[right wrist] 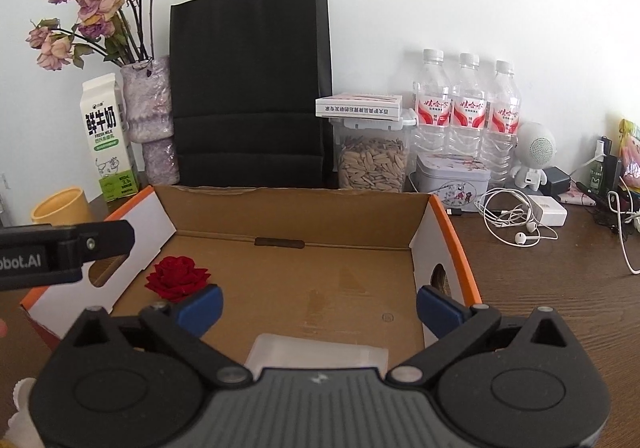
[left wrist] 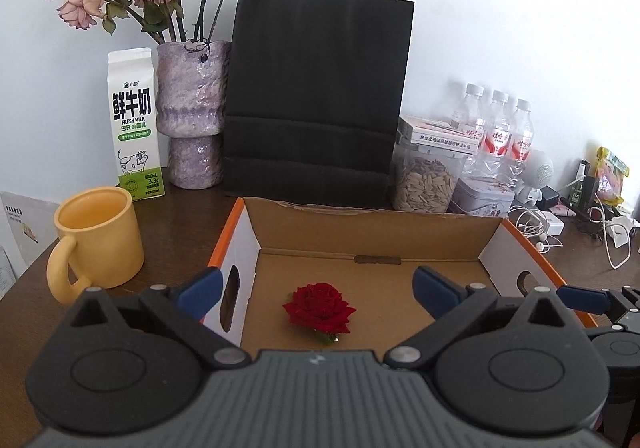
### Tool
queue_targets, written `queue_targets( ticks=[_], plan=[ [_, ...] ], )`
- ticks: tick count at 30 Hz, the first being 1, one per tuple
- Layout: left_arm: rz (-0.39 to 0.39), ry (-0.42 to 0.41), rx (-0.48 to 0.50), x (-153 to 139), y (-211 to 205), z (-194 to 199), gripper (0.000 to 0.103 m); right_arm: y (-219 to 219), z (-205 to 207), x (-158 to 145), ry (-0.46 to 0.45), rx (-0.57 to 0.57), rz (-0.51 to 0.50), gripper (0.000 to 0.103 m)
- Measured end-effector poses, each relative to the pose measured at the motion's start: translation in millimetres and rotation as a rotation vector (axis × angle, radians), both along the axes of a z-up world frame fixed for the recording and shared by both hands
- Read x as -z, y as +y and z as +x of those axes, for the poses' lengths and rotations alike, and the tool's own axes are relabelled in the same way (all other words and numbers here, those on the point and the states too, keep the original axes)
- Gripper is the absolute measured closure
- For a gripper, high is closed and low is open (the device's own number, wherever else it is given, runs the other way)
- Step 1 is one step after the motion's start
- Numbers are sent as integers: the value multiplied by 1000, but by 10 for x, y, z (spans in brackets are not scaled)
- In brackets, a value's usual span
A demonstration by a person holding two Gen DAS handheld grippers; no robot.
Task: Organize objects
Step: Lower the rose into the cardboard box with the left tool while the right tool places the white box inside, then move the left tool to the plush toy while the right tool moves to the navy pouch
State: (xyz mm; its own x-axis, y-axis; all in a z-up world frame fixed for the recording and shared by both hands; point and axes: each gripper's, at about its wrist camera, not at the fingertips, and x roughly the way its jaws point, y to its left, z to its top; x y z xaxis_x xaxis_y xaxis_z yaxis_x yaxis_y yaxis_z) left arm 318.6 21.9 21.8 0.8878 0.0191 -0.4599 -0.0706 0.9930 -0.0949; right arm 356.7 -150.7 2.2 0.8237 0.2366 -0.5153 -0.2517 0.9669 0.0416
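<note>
With both the left gripper (left wrist: pixel 318 284) and right gripper (right wrist: pixel 319 306) spread wide and empty, a careless grab could have crushed the red fabric rose (left wrist: pixel 319 307) in the shallow cardboard box (left wrist: pixel 372 226).

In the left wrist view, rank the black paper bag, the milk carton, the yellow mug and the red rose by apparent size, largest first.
1. black paper bag
2. milk carton and yellow mug: look about alike; the mug is nearer the camera, so unranked
3. red rose
</note>
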Motion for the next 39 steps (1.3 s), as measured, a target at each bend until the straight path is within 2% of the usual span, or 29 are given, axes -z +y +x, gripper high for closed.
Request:
queue_targets(
  ticks=[11,17,26,39],
  plan=[
    [-11,-59,12,-167,18,-304,0,-16,-375,-263,-116,-19,-31,0],
    [-1,-85,27,-243,0,-539,0,4,-662,-294,-154,-35,-48,0],
    [-17,-99,37,-191,30,-1076,0,-209,-1192,-254,-161,-22,-34,0],
    [-39,-40,22,15,132,-1669,0,-452,-1941,-13,-122,-24,-56,0]
  ],
)
